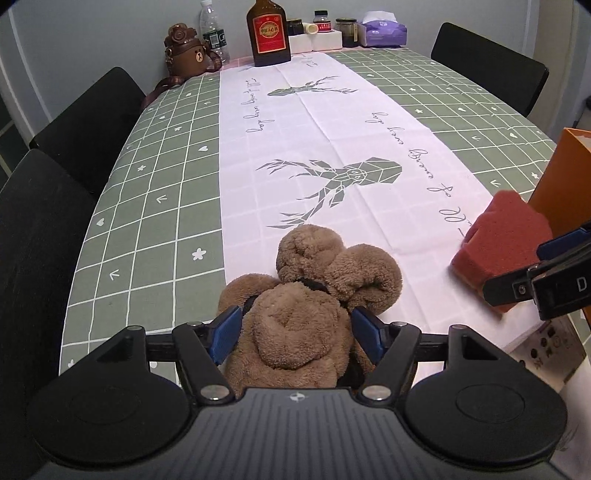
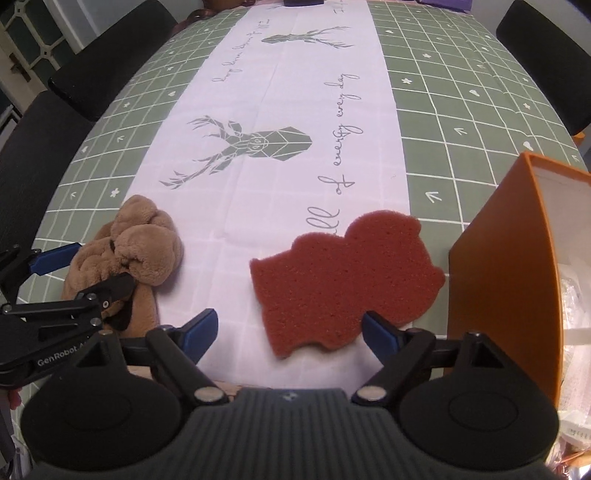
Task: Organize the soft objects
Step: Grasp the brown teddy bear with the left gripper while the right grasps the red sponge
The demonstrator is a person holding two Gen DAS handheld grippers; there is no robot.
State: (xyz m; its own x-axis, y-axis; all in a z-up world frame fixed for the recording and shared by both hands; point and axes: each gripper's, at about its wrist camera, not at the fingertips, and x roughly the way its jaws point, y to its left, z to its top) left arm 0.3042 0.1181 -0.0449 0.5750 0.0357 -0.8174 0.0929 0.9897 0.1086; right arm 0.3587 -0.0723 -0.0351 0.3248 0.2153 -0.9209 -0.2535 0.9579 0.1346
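Note:
A brown plush toy [image 1: 306, 295] lies on the white runner of the tablecloth [image 1: 295, 129], near the table's front edge. My left gripper [image 1: 297, 332] stands open around its near part, a blue pad close to each side of it. The same toy [image 2: 147, 243] and left gripper [image 2: 88, 271] show at the left of the right wrist view. A flat red sponge [image 2: 343, 273] with a lobed outline lies on the runner. My right gripper [image 2: 290, 332] is open over the sponge's near edge, its left pad clear of it. The sponge [image 1: 506, 240] also appears in the left wrist view.
An orange box [image 2: 498, 277] stands open just right of the sponge. At the table's far end are a brown liquor bottle [image 1: 267, 33], a bear-shaped flask [image 1: 184, 48], a water bottle, jars and a purple tissue pack [image 1: 382, 31]. Black chairs [image 1: 85, 122] line both sides.

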